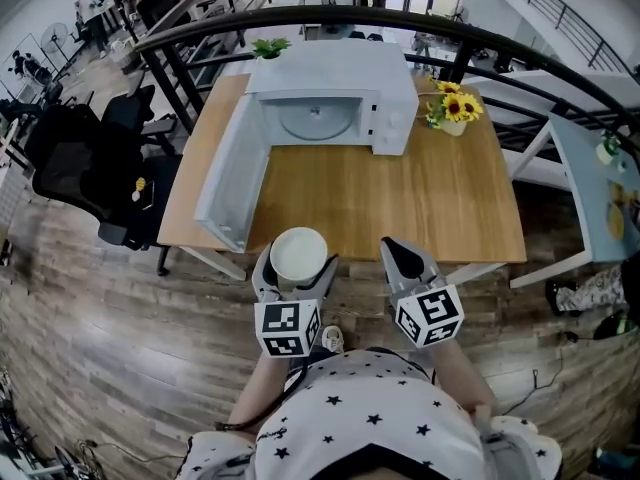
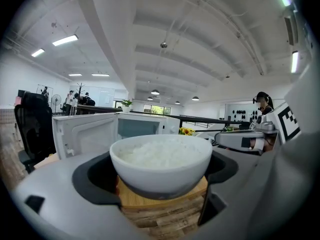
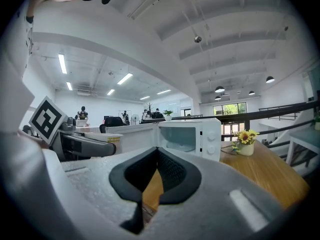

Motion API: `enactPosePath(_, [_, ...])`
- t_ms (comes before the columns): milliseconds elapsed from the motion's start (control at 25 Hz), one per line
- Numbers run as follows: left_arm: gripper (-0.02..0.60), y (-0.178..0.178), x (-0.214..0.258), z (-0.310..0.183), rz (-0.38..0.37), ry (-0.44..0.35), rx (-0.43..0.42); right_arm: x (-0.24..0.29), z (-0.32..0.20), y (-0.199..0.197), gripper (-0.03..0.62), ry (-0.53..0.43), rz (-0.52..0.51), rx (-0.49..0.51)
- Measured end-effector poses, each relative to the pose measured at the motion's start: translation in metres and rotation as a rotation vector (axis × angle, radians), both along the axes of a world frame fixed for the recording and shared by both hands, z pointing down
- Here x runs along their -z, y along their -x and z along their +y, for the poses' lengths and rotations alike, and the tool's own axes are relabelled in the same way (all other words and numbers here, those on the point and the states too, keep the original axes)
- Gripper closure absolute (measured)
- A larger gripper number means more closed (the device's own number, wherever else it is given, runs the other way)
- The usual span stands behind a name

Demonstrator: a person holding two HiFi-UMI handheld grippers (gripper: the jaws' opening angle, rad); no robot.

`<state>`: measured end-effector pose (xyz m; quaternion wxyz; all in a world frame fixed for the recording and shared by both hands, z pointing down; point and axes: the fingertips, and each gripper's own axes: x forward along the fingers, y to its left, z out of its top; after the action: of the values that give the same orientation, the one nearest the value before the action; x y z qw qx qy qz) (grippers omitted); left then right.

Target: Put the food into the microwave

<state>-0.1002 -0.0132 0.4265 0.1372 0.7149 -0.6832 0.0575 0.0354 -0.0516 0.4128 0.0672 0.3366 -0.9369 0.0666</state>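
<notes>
Closest to the camera, at 6 o'clock in the head view, the left gripper [image 1: 296, 270] clasps a white bowl [image 1: 299, 252] of rice [image 2: 157, 151] between its jaws, at the near edge of the wooden table [image 1: 400, 198]. Just beside it at 5 o'clock, the right gripper [image 1: 403, 257] is clenched on nothing. At 12 o'clock the white microwave [image 1: 345, 93] stands with its door [image 1: 232, 173] swung wide toward 10 o'clock. Sunflowers [image 1: 455, 107] sit at 1 o'clock.
</notes>
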Motion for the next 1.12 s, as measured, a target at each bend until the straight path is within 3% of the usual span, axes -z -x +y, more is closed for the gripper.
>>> enactPosePath(480, [0.092, 0.036, -0.005, -0.057, -0.002, -0.001, -0.044, -0.006, -0.054, 0.04, 0.588, -0.002, -0.003, -0.038])
enactPosePath(1120, [0.092, 0.056, -0.02, -0.1, 0.01, 0.024, -0.047, -0.018, -0.088, 0.055, 0.588, 0.026, 0.001, -0.058])
